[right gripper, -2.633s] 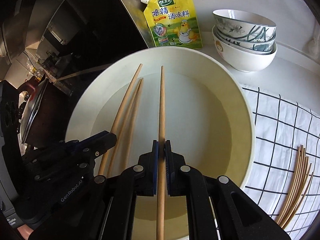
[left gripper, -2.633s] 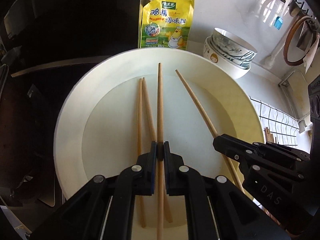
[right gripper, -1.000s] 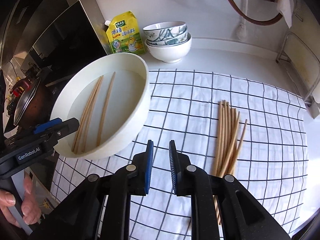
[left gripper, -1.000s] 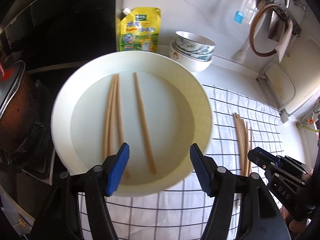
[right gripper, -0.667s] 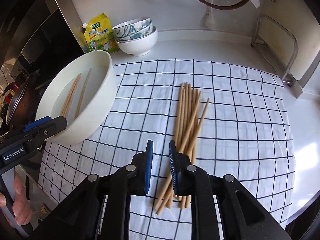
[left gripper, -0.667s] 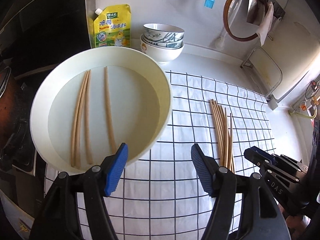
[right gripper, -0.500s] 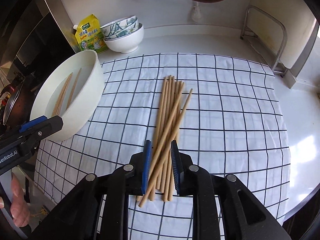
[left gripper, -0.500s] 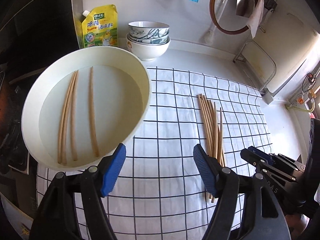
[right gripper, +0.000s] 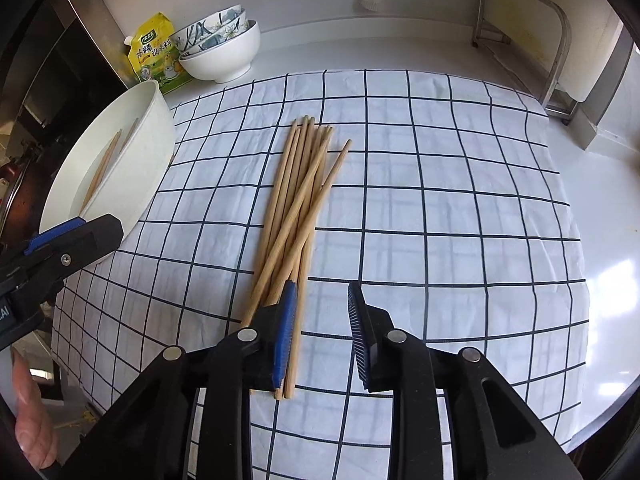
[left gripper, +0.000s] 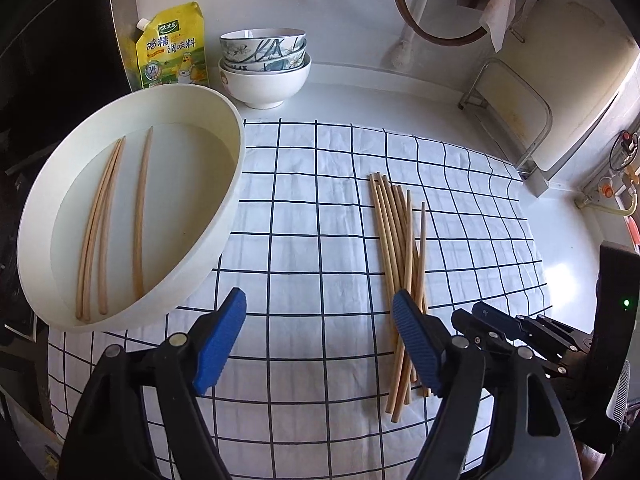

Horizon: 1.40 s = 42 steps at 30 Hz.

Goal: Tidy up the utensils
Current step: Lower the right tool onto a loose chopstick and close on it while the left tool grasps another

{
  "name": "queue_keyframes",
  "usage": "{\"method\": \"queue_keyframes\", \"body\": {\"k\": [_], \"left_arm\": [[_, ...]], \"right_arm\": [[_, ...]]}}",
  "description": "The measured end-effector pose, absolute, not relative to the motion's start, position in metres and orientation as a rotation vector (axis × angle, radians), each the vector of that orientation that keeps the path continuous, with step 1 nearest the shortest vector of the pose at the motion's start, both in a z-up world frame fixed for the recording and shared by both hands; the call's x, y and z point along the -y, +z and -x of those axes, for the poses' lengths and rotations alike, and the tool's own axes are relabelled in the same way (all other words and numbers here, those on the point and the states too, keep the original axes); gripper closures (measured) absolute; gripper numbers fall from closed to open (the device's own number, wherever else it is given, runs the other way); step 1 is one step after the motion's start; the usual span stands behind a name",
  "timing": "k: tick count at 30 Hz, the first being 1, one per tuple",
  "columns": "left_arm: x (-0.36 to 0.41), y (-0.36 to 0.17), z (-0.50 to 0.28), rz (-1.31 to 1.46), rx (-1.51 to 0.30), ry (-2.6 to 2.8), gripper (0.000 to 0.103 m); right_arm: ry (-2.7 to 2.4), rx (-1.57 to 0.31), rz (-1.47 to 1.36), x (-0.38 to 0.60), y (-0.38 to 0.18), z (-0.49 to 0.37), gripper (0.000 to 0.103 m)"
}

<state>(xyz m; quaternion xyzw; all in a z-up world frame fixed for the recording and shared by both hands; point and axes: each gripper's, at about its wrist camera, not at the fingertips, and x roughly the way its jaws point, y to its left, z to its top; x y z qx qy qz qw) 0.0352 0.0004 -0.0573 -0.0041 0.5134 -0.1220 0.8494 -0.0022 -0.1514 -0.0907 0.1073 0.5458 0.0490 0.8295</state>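
A bundle of wooden chopsticks (left gripper: 402, 264) lies on the checked cloth (left gripper: 312, 208); it also shows in the right wrist view (right gripper: 298, 200). A white basin (left gripper: 224, 200) at the left holds three more chopsticks (left gripper: 138, 216) in water. My left gripper (left gripper: 318, 316) is open and empty, above the cloth between basin and bundle. My right gripper (right gripper: 320, 300) is open and empty, just above the near ends of the bundle, its left finger over them. The basin (right gripper: 132, 168) is at the left in the right wrist view.
Stacked bowls (left gripper: 264, 68) and a yellow seasoning pouch (left gripper: 172, 48) stand at the back by the wall. A dark stove area lies left of the basin. A metal rack (right gripper: 520, 40) stands at the back right. The counter edge (right gripper: 600, 412) curves along the right.
Both grippers pulled back from the basin and moved right over the cloth. The left let its chopstick go in the basin; the right laid its chopstick on the bundle and has just opened wider.
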Motion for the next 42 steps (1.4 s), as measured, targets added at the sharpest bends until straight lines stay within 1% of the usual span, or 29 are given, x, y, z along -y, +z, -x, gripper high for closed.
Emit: {"method": "queue_keyframes", "body": {"k": [16, 33, 42], "left_arm": [[-0.007, -0.078, -0.037, 0.030, -1.120, -0.217, 0.028], [0.028, -0.119, -0.045, 0.033, -1.127, -0.266, 0.028], [0.035, -0.128, -0.042, 0.006, -1.149, -0.288, 0.028]], "right_arm": [[0.126, -1.184, -0.178, 0.128, -0.112, -0.019, 0.077], [0.076, -1.160, -0.208, 0.184, -0.125, 0.000, 0.077], [0.069, -1.147, -0.175, 0.188, -0.125, 0.010, 0.077]]}}
